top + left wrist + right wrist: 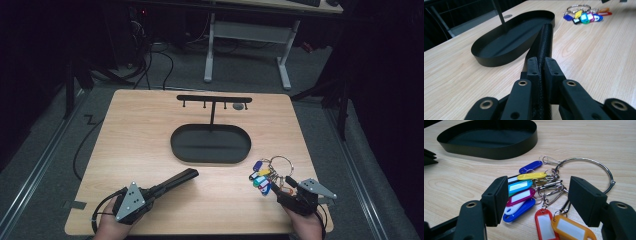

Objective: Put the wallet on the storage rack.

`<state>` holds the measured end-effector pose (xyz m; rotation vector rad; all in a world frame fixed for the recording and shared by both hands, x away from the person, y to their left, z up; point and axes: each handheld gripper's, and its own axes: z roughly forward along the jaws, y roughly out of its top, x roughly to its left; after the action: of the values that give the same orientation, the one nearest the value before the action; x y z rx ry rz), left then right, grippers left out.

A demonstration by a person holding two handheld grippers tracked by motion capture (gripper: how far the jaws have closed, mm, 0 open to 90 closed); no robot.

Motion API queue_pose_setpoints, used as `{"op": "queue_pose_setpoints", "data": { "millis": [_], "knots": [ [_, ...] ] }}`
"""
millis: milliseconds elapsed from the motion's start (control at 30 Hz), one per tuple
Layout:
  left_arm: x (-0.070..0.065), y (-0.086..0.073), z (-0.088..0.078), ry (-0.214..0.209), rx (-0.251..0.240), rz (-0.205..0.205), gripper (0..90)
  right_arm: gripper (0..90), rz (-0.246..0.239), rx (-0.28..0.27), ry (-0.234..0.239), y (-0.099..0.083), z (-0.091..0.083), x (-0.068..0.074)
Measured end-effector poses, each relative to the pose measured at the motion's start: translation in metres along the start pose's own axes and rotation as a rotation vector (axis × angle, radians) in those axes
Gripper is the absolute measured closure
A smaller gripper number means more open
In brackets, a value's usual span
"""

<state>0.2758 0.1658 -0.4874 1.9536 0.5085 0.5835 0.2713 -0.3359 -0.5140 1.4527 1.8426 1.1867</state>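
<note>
Near the table's (150, 125) front right corner, the wide-spread right gripper (537, 202) straddles coloured key tags (524, 188), partly hidden; the left gripper (541, 66) is clamped tight.

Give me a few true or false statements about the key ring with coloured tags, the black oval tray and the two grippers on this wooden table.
1. The left gripper is shut on a black ribbed rod. True.
2. The big metal key ring with coloured plastic tags lies inside the black oval tray. False: it lies on the light wooden table, to the tray's right in the high view.
3. The right gripper is clamped on the tags. False: its jaws stand open on either side of them.
4. A thin black post stands up from the tray and carries a bar with small hooks. True.
5. The rod's far end points toward the tray. True.
</note>
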Motion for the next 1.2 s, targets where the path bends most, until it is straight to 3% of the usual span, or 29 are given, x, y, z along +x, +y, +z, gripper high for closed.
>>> {"op": "queue_pose_setpoints", "data": {
  "millis": [133,467,567,767,1000,1200],
  "knots": [
    [0.002,0.004,-0.004,-0.016,-0.021,-0.026,83.8,33.4,0.002,-0.001,-0.001,0.000,0.000,0.000],
    [-0.001,0.014,-0.002,-0.133,-0.071,-0.167,83.8,33.5,0.003,-0.003,-0.003,0.000,-0.001,-0.001],
    [-0.002,0.009,0.005,-0.137,-0.045,-0.184,83.6,33.8,0.006,-0.003,-0.004,0.000,-0.001,-0.001],
    [0.008,0.003,0.009,-0.124,-0.056,-0.240,80.9,33.9,0.005,-0.005,-0.002,0.001,-0.002,-0.002],
    [0.015,0.000,0.009,-0.129,-0.065,-0.269,76.7,34.0,0.003,-0.001,-0.002,0.000,-0.001,-0.001],
    [0.014,0.000,0.009,-0.146,-0.049,-0.260,60.2,34.0,0.006,0.000,-0.003,0.000,-0.001,-0.002]
  ]
}}
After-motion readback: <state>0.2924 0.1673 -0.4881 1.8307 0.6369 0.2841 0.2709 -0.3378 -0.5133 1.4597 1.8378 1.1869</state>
